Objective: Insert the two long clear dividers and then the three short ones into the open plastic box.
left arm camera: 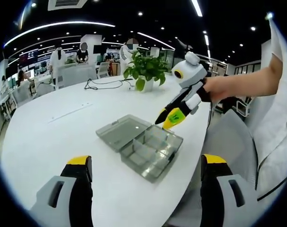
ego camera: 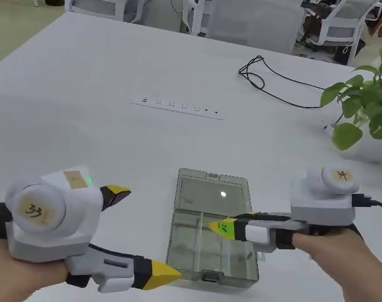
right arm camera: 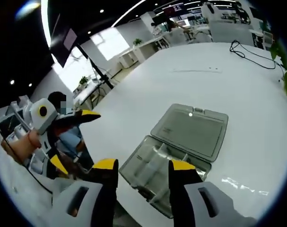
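Observation:
The clear plastic box [ego camera: 209, 251] lies open near the table's front edge, its lid [ego camera: 213, 192] folded flat away from me. Clear dividers stand in its base [right arm camera: 155, 161], splitting it into compartments. My right gripper [ego camera: 221, 228] hovers over the base from the right, jaws a narrow gap apart, and I see nothing between them [right arm camera: 143, 165]. My left gripper [ego camera: 140, 231] is to the left of the box, wide open and holding nothing. In the left gripper view the box [left arm camera: 150, 151] lies ahead between the jaws, with the right gripper [left arm camera: 167, 118] above it.
A white power strip [ego camera: 176, 107] lies in the middle of the table and a black cable [ego camera: 272, 78] loops behind it. A potted plant [ego camera: 367, 107] stands at the right edge. Chairs [ego camera: 253, 22] line the far side. The table's front edge is just below the box.

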Demonstrator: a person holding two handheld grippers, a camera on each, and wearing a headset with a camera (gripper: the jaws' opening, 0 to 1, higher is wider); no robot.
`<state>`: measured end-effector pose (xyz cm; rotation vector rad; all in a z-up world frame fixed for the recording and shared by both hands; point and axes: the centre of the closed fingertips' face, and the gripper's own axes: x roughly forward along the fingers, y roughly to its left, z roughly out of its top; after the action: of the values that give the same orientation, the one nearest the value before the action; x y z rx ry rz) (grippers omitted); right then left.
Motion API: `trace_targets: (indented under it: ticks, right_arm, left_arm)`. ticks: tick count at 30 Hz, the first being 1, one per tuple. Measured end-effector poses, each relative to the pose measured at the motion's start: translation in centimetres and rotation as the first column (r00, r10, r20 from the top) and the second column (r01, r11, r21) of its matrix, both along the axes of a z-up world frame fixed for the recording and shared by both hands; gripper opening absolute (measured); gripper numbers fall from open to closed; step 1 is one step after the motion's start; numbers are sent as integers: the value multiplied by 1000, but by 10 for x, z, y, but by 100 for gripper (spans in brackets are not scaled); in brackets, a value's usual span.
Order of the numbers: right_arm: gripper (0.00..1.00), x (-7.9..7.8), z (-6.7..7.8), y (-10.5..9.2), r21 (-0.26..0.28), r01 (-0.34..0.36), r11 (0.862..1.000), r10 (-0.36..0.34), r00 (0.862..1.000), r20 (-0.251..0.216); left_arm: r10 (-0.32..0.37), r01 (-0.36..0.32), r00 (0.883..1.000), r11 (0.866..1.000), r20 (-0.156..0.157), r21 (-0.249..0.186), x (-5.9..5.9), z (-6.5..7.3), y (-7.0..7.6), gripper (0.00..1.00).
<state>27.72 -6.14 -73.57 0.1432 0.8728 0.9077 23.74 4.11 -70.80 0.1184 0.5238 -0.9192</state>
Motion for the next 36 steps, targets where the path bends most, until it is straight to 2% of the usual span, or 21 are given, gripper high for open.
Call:
trace_targets:
  ticks: [3, 7, 15, 20, 27, 29, 32, 33, 36]
  right_arm:
    - [49, -3, 4, -7, -4, -33, 999, 33, 999, 27]
    - [57, -10, 3, -21, -46, -101, 994, 104, 993, 62]
    - [61, -14, 2, -44, -88, -140, 986, 147, 986, 80]
    - [70, -15, 0, -55, -132, -192, 973, 207, 972, 110]
    - [77, -13, -7, -73, -214, -269, 939, 299, 947, 120]
    - [77, -11, -11, -79, -244, -295, 924, 330, 936, 119]
    - [77, -10, -20, -89, -300, -343, 890, 389, 914, 110]
    - [77, -9, -22, -92, -315, -348, 883, 397, 911, 107]
    - [77, -6, -31, -100, -366, -389, 846, 450, 888, 96]
  left_arm:
    - [-9, 9, 1000, 1000, 5, -5, -1, 2, -2, 98]
    - [-30, 30, 1000, 1000, 5, -3, -2, 1, -4, 100]
    - [-65, 65, 998, 998, -3, -3, -4, -2, -9, 100]
    - [-72, 72, 997, 997, -13, -7, -5, -5, -10, 100]
    - [-66, 65, 998, 998, -23, -18, -6, -7, -9, 100]
    - [-65, 64, 998, 998, -25, -20, -6, -7, -9, 100]
    - [-61, 60, 998, 998, -30, -24, -6, -8, -8, 100]
    - [-59, 58, 998, 998, -32, -25, -5, -9, -7, 100]
    - [-56, 55, 998, 998, -36, -29, -4, -10, -6, 100]
